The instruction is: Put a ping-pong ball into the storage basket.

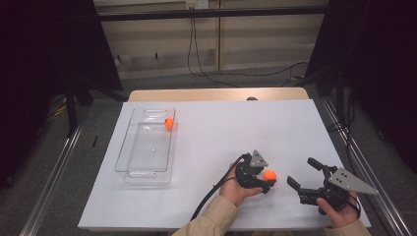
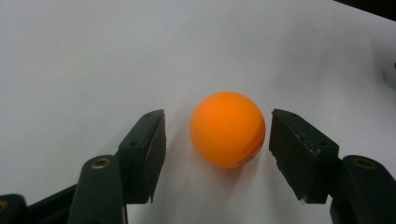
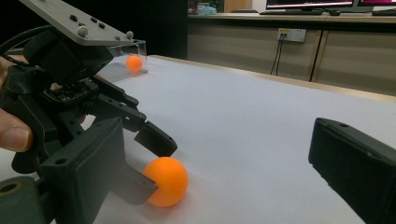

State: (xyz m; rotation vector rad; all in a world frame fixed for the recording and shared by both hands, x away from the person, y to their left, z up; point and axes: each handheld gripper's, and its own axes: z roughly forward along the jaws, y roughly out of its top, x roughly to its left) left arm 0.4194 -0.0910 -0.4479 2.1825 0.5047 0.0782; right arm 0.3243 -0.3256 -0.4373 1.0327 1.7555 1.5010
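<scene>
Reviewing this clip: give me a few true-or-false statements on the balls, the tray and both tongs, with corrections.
1. An orange ball sits between the jaws of the left tongs. True.
2. The pads already press on that ball. False: gaps show on both sides.
3. The clear tray is empty. False: a second orange ball lies at its far end.
4. The right tongs hold nothing, jaws apart. True.
5. The near ball is lifted off the white table. False: it rests on it.
</scene>
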